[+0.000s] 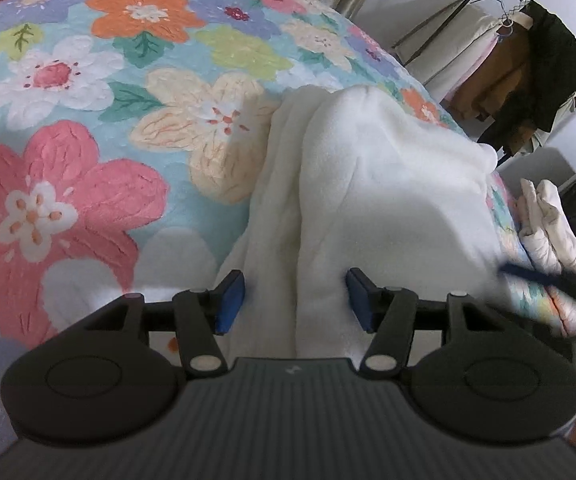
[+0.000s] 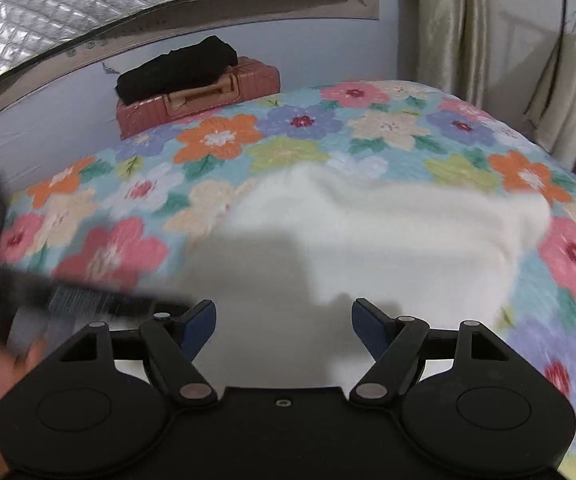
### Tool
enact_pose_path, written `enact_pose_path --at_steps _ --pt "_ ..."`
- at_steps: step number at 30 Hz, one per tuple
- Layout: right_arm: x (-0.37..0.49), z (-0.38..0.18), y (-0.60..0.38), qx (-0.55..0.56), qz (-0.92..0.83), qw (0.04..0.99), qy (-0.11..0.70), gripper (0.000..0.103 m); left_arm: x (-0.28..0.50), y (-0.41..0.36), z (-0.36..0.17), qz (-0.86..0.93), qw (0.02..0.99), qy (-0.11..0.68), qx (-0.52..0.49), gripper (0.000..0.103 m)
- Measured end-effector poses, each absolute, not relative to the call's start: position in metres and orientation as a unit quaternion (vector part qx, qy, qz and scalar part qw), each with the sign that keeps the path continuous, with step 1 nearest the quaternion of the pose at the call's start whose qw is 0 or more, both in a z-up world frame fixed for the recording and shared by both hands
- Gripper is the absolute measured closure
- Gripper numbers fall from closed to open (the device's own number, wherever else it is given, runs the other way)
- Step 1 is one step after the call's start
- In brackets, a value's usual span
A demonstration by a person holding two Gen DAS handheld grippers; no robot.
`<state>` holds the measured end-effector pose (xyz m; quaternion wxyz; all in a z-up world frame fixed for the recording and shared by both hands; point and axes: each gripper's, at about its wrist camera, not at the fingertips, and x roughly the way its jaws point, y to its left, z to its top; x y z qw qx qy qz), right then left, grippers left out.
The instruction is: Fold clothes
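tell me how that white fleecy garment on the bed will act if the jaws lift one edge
The white fleece garment probably flops and drapes; it already lies in soft folds. Its fuzzy surface should grip rather than slip. It looks light, so the flowered bedspread likely stays put.

A big bed with a bright flower quilt (image 2: 216, 140) holds a soft white fluffy garment (image 1: 367, 184), lying bunched in folds near its edge. At the far end sits a pink hard suitcase (image 2: 248, 80), lying flat by the wall.
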<state>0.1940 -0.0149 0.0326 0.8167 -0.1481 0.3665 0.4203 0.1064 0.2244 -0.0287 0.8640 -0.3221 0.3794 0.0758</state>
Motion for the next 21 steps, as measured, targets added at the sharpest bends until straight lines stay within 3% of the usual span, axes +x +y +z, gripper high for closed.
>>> enact_pose_path --at_steps 7,12,21 --pt "0.124 -0.001 -0.034 -0.227 0.361 0.839 0.339 0.02 0.104 0.222 -0.038 0.083 0.862 0.373 -0.333 0.042" --pt "0.121 -0.034 -0.022 -0.24 0.333 0.839 0.357 0.019 0.106 0.221 -0.038 0.083 0.86 0.377 -0.333 0.041" --pt "0.123 -0.032 -0.021 -0.223 0.319 0.847 0.361 0.018 0.105 0.216 -0.029 0.091 0.856 0.391 -0.325 0.038"
